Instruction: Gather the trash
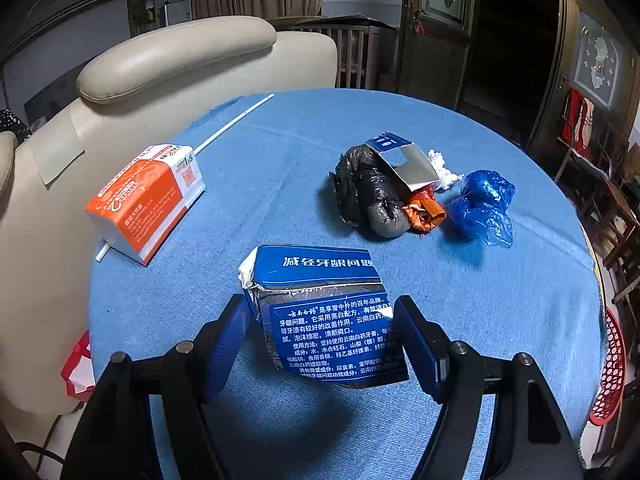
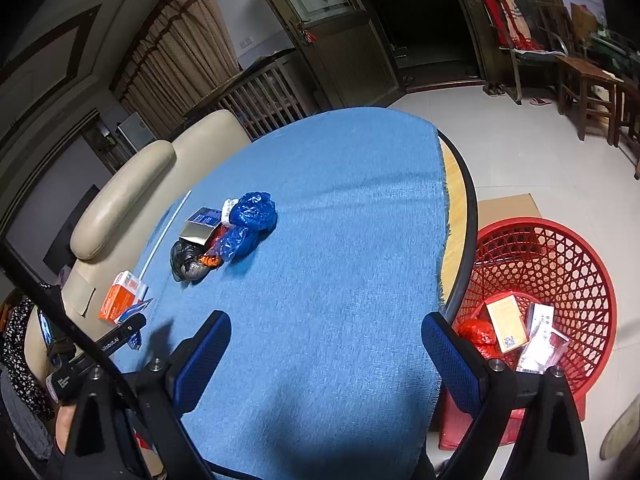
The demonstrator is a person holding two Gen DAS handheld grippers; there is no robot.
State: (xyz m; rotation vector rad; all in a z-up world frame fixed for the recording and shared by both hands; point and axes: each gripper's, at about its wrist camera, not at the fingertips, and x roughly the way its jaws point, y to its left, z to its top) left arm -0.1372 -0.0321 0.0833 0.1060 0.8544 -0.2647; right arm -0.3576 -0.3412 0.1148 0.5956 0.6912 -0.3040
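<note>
The left gripper (image 1: pixel 320 334) clamps a torn blue toothpaste box (image 1: pixel 324 312) printed "减轻牙龈问题" above the blue tablecloth (image 1: pixel 280 184), while the right gripper (image 2: pixel 326 354) gapes wide, empty, near the red basket (image 2: pixel 560 256).

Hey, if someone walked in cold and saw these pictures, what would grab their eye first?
Probably the torn blue toothpaste box held between the left gripper's pads, above the blue tablecloth. Next, the clump of black, orange and blue bags farther across the table, then the red basket on the floor beside the table, already holding some trash.
</note>
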